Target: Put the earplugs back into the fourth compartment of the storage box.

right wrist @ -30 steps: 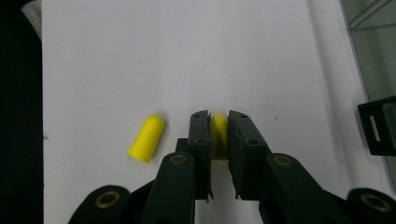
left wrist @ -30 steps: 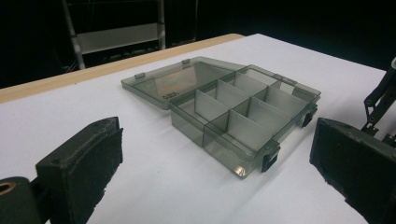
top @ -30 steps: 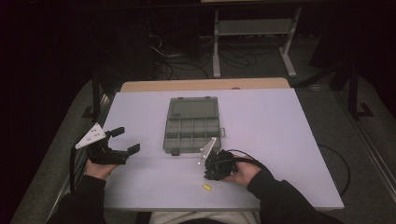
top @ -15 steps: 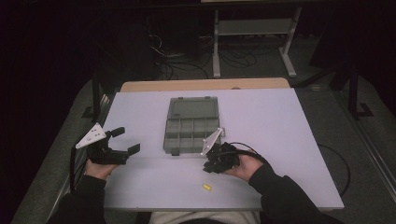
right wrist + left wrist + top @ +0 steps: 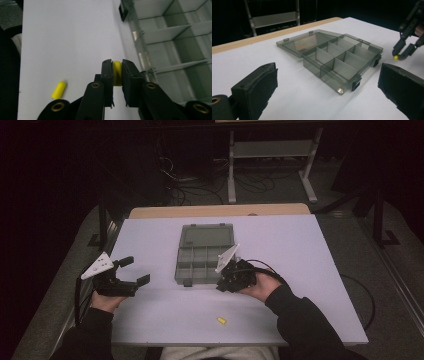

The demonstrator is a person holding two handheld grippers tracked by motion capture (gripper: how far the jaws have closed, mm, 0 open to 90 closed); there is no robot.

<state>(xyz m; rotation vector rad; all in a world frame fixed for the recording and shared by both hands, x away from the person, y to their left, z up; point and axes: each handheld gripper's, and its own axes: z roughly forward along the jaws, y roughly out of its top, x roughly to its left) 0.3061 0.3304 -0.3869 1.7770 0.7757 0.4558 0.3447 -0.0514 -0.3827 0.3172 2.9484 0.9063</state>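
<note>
- Grey-green clear plastic is what the high view centres on: the compartment box (image 5: 204, 255) lies open in the middle of the white table (image 5: 310, 270), its lid folded back toward twelve o'clock. My right gripper (image 5: 220, 286) hangs just beside the box's near right corner, at about four o'clock from the box. My left gripper (image 5: 136, 271) hovers well apart at nine o'clock, jaws spread with nothing between them. A spare yellow piece (image 5: 221, 320) lies on the table at six o'clock from the right gripper.
- From the left gripper view, my own two black pads stand wide apart at the bottom corners, empty. The box (image 5: 337, 60) sits between them farther off, its dividers upright and every compartment that I can see bare. At two o'clock the right gripper (image 5: 398, 56) points down with a small yellow earplug (image 5: 395, 57) pinched at its tips, just clear of the table.
- From the right gripper view, the jaws are clamped on the yellow earplug (image 5: 117, 72), which stands upright between the pads. The box's compartments (image 5: 175, 42) lie at two o'clock; the spare piece (image 5: 59, 90) lies at eight o'clock.
- I judge that I am in the carry step, piece lifted and not yet placed. Next I should bring the tips over a near compartment, clear its wall, lower, then let go.
</note>
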